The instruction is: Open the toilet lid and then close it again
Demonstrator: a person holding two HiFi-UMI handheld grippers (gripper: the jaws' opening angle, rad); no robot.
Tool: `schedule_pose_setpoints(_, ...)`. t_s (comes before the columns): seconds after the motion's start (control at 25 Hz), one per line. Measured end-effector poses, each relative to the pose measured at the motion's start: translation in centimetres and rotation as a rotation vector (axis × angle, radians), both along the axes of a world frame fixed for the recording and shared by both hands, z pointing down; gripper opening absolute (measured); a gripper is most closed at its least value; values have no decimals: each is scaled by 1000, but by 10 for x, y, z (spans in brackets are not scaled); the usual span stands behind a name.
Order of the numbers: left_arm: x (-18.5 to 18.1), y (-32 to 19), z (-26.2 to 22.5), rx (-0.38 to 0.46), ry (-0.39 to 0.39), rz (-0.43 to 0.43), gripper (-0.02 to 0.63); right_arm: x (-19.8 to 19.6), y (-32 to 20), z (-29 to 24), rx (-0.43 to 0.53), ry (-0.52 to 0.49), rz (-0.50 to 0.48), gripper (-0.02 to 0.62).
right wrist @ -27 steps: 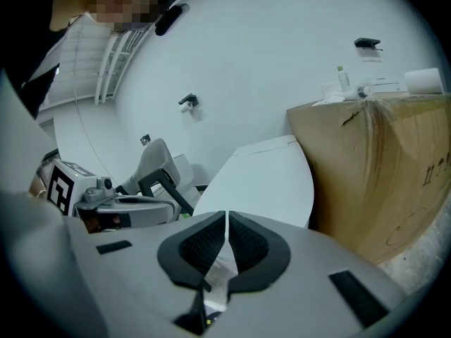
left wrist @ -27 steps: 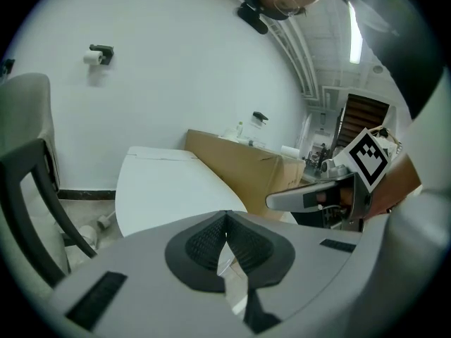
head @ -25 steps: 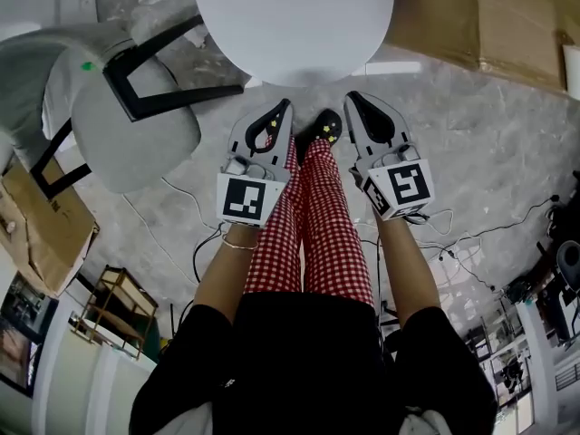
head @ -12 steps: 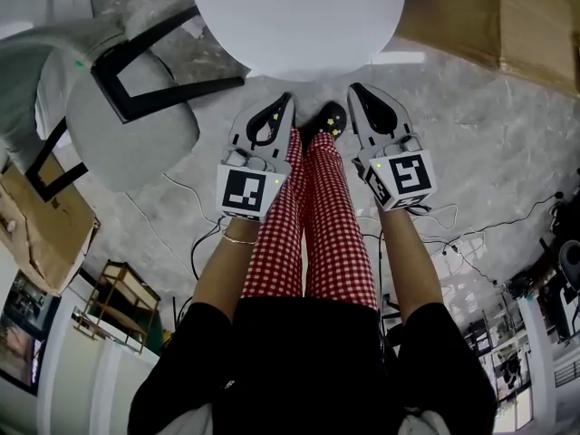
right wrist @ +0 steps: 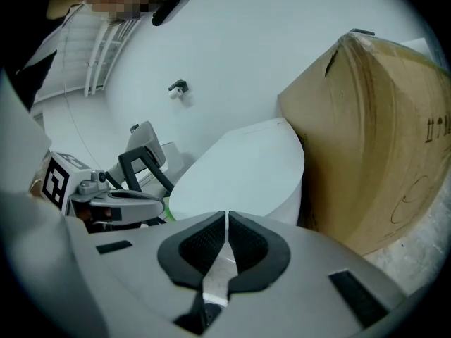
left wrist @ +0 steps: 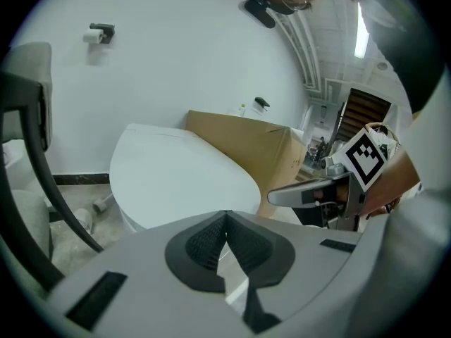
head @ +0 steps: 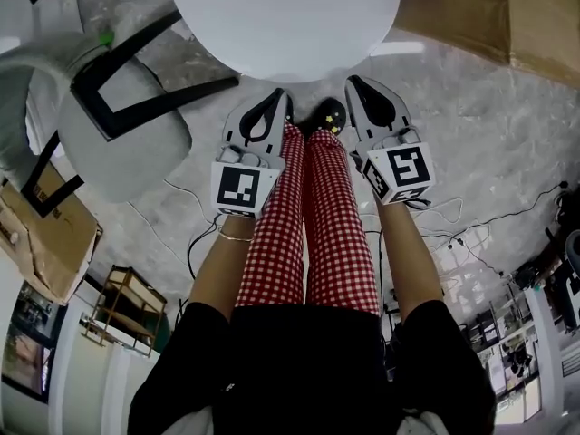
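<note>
- toilet lid (head: 281,16) is down, white, just ahead of both grippers, against a white wall (left wrist: 176,48)
- left gripper (head: 282,99) jaws pressed together, nothing between them
- right gripper (head: 352,82) the same, jaws together and empty
- grey marbled floor (head: 489,143) with cables (head: 494,227)
- cardboard box (head: 489,12) right of the toilet, grey chair (head: 118,139) left

No legible text; faint printed marks on cardboard box (right wrist: 366,139), unreadable.
</note>
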State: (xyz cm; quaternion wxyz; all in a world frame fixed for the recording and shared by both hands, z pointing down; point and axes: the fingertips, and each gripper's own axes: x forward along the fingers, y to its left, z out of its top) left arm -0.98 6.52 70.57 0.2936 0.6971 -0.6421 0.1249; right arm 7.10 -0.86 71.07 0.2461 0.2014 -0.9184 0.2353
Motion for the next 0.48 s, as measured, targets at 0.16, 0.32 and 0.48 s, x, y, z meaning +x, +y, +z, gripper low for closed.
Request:
schedule_pose_setpoints(0.16, -1, -1, 10, -10, 2, 3, 5, 6, -3, 10, 3, 20, -3, 23)
schedule_pose_setpoints(0.32, 0, 2, 18, -20, -1, 8, 3, 9, -6, 21, 15, 37, -3, 21)
schedule_pose_setpoints(0.48, -1, 5, 25, -26, -14, 11, 4, 6, -6, 32, 14, 48, -5, 21)
